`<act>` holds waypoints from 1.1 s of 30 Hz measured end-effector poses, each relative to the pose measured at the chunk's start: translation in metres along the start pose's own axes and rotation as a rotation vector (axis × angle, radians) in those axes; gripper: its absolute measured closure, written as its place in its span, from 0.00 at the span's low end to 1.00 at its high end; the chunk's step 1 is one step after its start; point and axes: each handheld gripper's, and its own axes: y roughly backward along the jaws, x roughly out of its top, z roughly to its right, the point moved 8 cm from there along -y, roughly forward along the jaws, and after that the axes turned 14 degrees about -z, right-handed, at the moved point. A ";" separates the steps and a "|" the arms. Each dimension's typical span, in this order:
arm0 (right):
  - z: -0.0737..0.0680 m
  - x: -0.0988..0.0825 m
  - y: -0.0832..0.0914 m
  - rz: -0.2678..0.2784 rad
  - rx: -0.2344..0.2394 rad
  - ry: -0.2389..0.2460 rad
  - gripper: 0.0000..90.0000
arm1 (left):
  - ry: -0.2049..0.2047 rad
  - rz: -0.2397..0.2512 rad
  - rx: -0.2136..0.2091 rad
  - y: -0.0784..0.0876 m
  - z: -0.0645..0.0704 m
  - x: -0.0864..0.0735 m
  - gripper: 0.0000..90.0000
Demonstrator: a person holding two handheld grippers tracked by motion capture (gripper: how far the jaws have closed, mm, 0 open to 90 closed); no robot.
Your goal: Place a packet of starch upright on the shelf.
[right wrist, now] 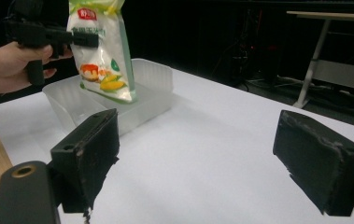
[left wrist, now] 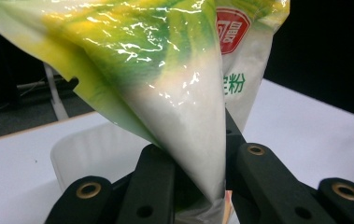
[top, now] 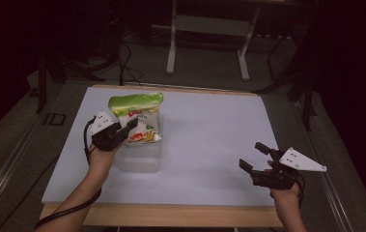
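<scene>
A white and green plastic bag (top: 139, 118) with fruit pictures and a red logo stands upright, its lower end inside a clear plastic container (top: 141, 159). My left gripper (top: 128, 126) is shut on the bag's side, and in the left gripper view the bag (left wrist: 174, 84) is pinched between the black jaws of the left gripper (left wrist: 202, 182). The right gripper view has the bag (right wrist: 102, 51) in the container (right wrist: 153, 86), held by the left gripper (right wrist: 79, 39). My right gripper (top: 252, 155) hovers open and holds nothing near the front right; its wide-apart pads (right wrist: 90, 144) frame bare table.
A white sheet (top: 209, 135) covers the table, with a wooden edge (top: 171, 215) along the front. Beyond the far edge are a white table frame (top: 207, 36) and cables on the dark floor. Open room lies between the container and the right gripper.
</scene>
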 end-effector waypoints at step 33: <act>0.004 -0.002 0.001 0.008 0.004 -0.024 0.16 | -0.180 -0.091 -0.104 0.007 -0.010 -0.011 0.92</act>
